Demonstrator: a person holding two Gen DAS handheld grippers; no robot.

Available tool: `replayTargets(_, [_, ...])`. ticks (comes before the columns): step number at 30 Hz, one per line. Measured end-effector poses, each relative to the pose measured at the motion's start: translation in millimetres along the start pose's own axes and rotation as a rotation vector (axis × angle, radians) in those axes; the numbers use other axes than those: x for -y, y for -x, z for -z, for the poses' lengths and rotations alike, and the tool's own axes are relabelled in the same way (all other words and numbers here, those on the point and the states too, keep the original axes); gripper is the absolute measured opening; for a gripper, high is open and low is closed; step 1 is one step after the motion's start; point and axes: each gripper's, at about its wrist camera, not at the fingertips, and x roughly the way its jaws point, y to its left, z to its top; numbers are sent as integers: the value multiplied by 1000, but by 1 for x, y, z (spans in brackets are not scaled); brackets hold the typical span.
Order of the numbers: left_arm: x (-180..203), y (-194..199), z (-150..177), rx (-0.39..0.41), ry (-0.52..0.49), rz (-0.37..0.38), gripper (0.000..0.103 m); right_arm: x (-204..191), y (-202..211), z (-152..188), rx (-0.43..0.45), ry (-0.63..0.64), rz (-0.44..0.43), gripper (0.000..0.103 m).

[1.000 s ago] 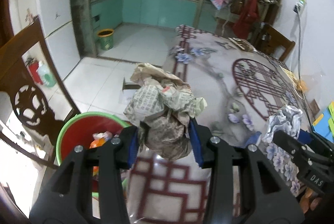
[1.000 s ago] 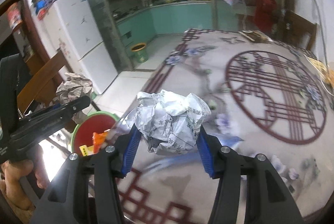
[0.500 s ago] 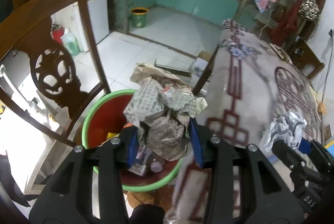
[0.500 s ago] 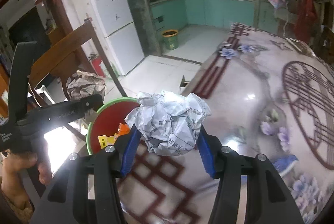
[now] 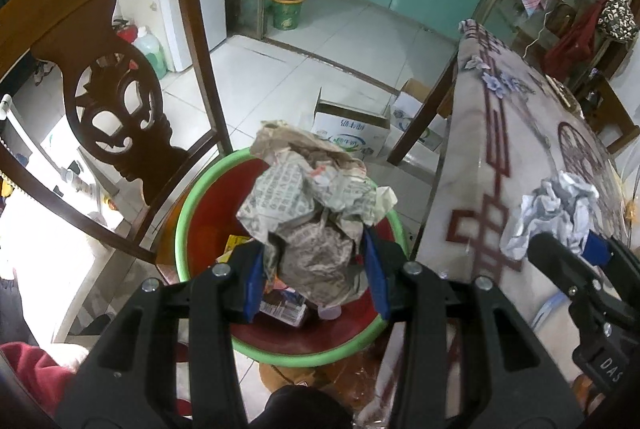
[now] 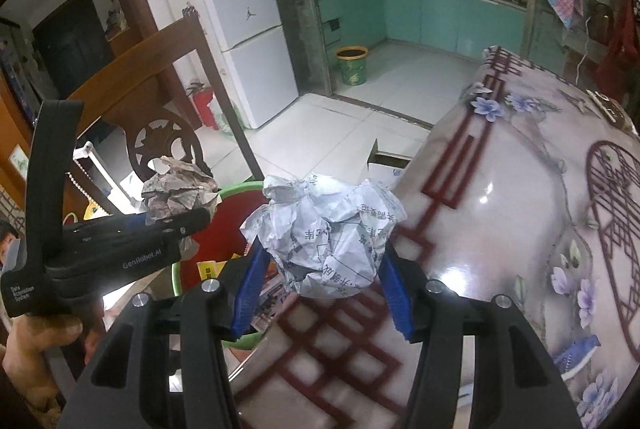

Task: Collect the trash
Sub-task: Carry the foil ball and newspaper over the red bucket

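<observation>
From the left wrist, the left tool (image 5: 314, 275) clamps a crumpled brownish newspaper ball (image 5: 316, 217) between its blue pads, directly above the red bucket with a green rim (image 5: 188, 217), which stands on the floor beside the counter's near corner. Wrappers and a small bottle lie inside the bucket. A dark carved wooden chair (image 5: 116, 101) stands just left of it. At the right edge the right tool (image 5: 576, 249) carries a crumpled white paper ball (image 5: 556, 209) over the glossy patterned counter (image 5: 532, 133).

From the right wrist, the right tool's pads grip the white ball over the counter's left edge, near the bucket; the contact looks firm, though blur hampers certainty. A hand (image 6: 38, 341) holds the left tool.
</observation>
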Motion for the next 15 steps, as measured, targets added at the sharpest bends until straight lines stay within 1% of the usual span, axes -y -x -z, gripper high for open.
replayTargets(10, [-10, -4, 1, -20, 27, -15, 40, -10, -20, -2, -38, 26, -17, 53])
replayTargets(12, [-15, -4, 0, -21, 70, -21, 40, -11, -23, -3, -40, 27, -20, 53])
replayTargets(13, [-18, -4, 0, -20, 101, -13, 40, -11, -26, -3, -44, 24, -20, 53])
replayTargets(15, [-19, -4, -2, -24, 131, -4, 40, -13, -29, -4, -52, 19, -25, 53])
